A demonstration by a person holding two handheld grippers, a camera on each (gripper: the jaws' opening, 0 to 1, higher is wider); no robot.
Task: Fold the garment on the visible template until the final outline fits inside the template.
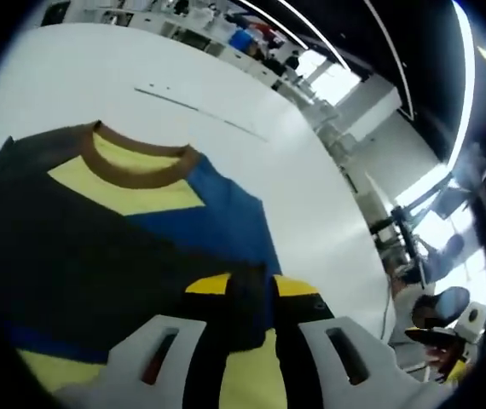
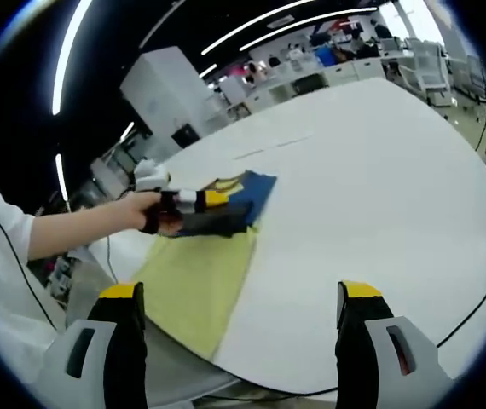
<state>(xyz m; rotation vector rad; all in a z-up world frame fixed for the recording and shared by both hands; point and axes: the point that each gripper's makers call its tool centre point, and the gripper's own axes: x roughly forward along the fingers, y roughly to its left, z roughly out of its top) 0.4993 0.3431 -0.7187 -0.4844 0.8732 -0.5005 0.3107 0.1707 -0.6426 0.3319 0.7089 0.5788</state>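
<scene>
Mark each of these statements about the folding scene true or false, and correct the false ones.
1. The left gripper is shut on the garment. True.
2. The right gripper grips the garment's hem. False: its jaws stand wide apart with nothing between them.
3. The garment's collar is brown. True.
4. The table is black. False: it is white.
5. In the right gripper view, a person's hand holds the left gripper at the garment. True.
</scene>
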